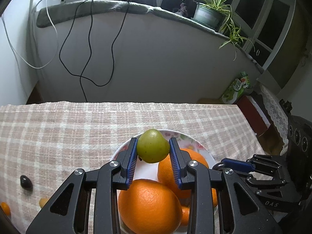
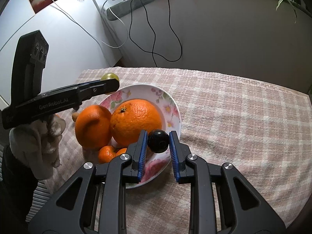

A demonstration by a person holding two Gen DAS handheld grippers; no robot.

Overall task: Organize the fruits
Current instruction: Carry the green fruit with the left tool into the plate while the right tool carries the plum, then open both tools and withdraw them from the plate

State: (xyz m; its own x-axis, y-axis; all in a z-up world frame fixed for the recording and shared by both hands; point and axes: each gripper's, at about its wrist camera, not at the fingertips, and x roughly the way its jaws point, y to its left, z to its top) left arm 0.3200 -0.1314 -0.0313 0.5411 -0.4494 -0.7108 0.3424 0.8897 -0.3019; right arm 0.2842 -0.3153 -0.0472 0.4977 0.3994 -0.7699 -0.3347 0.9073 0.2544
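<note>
Checked tabletop (image 2: 234, 107) | left tongs (image 1: 153, 150) clamp green fruit (image 1: 153, 146) above plate (image 2: 173, 105) | right tongs (image 2: 158, 142) grip black fruit (image 2: 158, 140) over plate rim

The left gripper (image 1: 153, 152) is held level above the plate, its blue-padded fingers (image 1: 131, 159) clamped on a green fruit (image 1: 153, 146). The right gripper (image 2: 158, 146) sits lower at the plate's near right rim, its pads (image 2: 142, 152) closed against a small black round fruit (image 2: 158, 140). A gloved hand (image 2: 37, 146) grips the left gripper's handle.
</note>
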